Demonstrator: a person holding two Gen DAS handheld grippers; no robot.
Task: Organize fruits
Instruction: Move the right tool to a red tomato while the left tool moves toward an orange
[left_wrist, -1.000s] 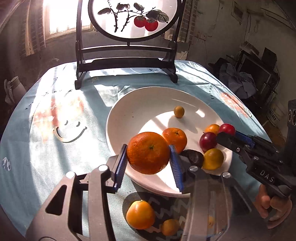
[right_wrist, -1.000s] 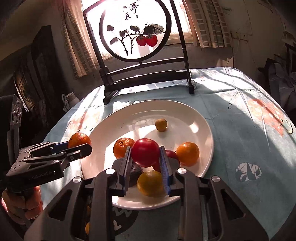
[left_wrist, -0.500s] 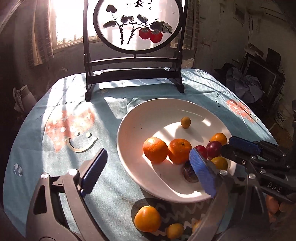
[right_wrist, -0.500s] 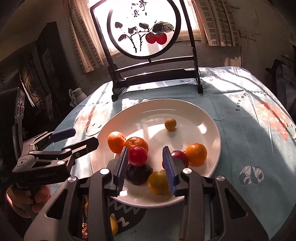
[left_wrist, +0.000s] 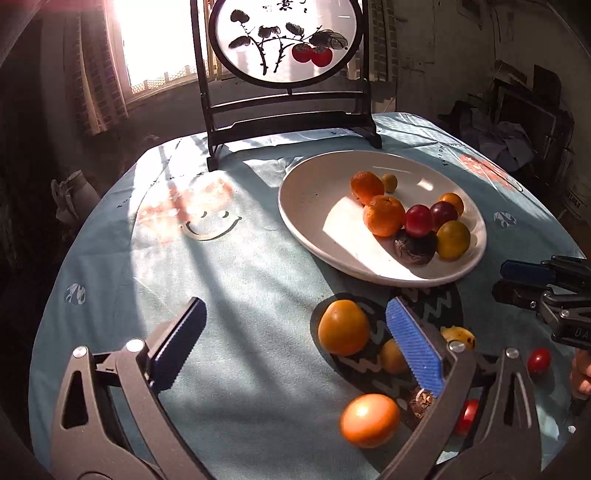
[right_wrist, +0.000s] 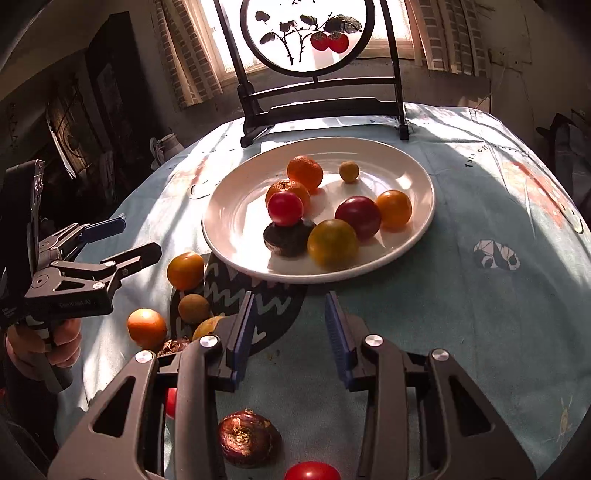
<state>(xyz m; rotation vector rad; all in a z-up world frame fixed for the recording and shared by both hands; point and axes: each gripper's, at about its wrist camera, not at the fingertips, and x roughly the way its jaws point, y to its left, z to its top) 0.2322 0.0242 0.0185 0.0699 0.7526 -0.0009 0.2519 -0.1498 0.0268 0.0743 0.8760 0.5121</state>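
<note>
A white plate (left_wrist: 306, 206) (right_wrist: 410, 162) holds several fruits: two oranges (left_wrist: 383, 215), a red plum (right_wrist: 285, 208) resting on a dark fruit (right_wrist: 288, 238), and yellow ones. My left gripper (left_wrist: 295, 325) is open and empty over the tablecloth, left of the loose fruit. It also shows at the left of the right wrist view (right_wrist: 133, 242). My right gripper (right_wrist: 290, 325) is open and empty in front of the plate. Loose fruits lie on and around a dark patterned mat (right_wrist: 273, 306): a yellow-orange fruit (left_wrist: 343, 326), an orange (left_wrist: 369, 420), and a dark reddish fruit (right_wrist: 246, 437).
A dark wooden stand with a round painted screen (left_wrist: 286, 40) (right_wrist: 314, 37) stands at the table's far side behind the plate. A light blue cloth (left_wrist: 221, 266) covers the round table. Small red tomatoes (left_wrist: 538, 361) lie near the front edge.
Both grippers let go of their fruit, an orange and a red plum, onto the plate, then opened and drew back toward the near edge of the table.
</note>
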